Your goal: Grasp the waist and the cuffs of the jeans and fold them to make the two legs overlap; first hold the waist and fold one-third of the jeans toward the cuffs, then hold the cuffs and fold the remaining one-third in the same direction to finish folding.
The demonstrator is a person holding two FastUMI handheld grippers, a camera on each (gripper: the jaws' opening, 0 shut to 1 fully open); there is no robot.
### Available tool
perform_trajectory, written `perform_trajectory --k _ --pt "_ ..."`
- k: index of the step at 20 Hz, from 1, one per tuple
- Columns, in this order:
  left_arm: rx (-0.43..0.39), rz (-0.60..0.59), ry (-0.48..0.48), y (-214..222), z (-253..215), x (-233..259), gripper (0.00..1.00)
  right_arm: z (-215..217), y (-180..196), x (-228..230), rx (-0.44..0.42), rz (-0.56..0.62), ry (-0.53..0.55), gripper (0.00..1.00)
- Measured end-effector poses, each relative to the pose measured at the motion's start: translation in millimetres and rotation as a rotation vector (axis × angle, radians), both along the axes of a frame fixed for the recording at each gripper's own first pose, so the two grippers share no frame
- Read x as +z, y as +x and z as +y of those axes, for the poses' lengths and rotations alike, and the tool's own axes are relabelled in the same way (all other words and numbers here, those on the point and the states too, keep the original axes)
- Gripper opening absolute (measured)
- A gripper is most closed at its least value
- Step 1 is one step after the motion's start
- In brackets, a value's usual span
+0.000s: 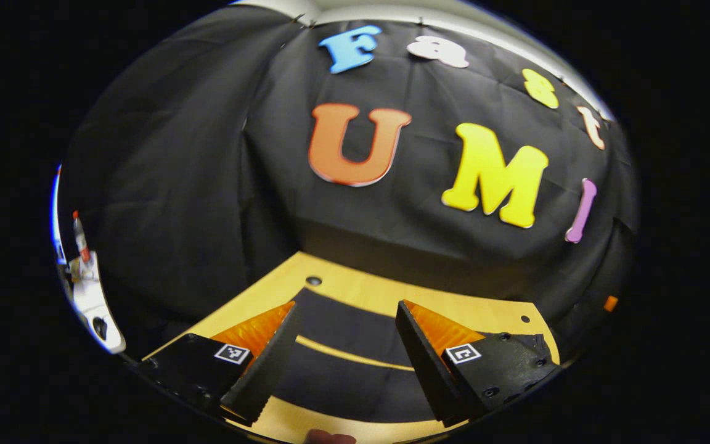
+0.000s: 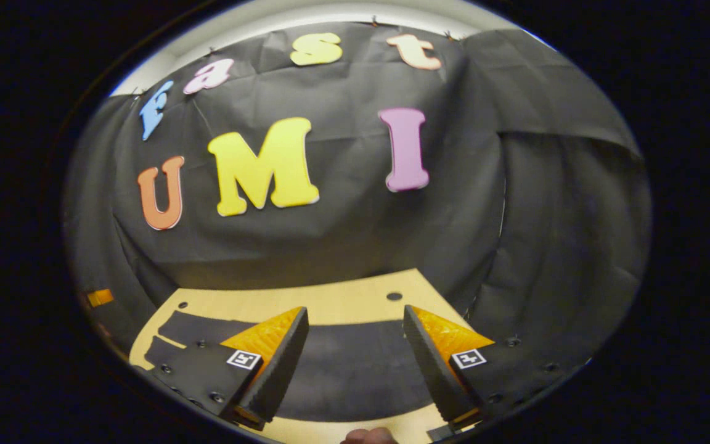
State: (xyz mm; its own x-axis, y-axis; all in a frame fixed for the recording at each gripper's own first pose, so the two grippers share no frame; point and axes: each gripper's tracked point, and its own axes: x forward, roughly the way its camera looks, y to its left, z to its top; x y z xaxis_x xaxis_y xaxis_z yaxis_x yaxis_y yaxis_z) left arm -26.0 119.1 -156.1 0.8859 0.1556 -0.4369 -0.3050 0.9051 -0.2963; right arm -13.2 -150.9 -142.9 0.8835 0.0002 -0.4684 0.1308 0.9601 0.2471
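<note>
Dim booth, light strip along the top, strong fisheye bending, slight blur.

Not much to read here. The only marks are the little square black-and-white tags, one on each finger mount: on the left claw (image 1: 347,345), one tag (image 1: 232,353) on the left side and another tag (image 1: 462,353) on the right; same deal on the right claw (image 2: 355,351), a tag (image 2: 243,359) and a second tag (image 2: 468,357). They're coded patterns, not actual words or numbers.
</note>
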Motion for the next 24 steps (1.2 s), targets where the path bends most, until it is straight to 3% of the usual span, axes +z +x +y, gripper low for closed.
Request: perform_trajectory --k 2,5,7,8,9,10,16,23,24 --pt "0.061 0.088 -0.145 -14 14 -41 0.99 -16 -12 -40 -0.033 0.116 0.153 0.94" --pt "0.162 0.208 -0.439 -37 22 -104 0.99 -33 -30 -99 -0.102 0.267 0.343 0.94" --pt "0.279 0.248 -0.677 -47 17 -135 0.99 -42 -49 -137 -0.146 0.362 0.456 0.94" --pt "0.345 0.254 -0.762 -51 19 -143 0.99 -49 -56 -150 -0.179 0.396 0.512 0.98" --pt "0.382 0.253 -0.808 -51 24 -151 0.99 -55 -61 -163 -0.207 0.415 0.56 0.94" --pt "0.405 0.255 -0.833 -52 32 -160 0.99 -62 -64 -172 -0.234 0.43 0.595 0.98" --pt "0.449 0.321 -0.866 -46 45 -194 1.0 -85 -67 -221 -0.394 0.521 0.738 0.98" --pt "0.519 0.365 -0.839 -36 57 -218 1.0 -95 -50 -251 -0.51 0.553 0.754 0.97" --pt "0.516 0.371 -0.831 -35 56 -218 0.99 -97 -47 -254 -0.521 0.553 0.749 0.91"
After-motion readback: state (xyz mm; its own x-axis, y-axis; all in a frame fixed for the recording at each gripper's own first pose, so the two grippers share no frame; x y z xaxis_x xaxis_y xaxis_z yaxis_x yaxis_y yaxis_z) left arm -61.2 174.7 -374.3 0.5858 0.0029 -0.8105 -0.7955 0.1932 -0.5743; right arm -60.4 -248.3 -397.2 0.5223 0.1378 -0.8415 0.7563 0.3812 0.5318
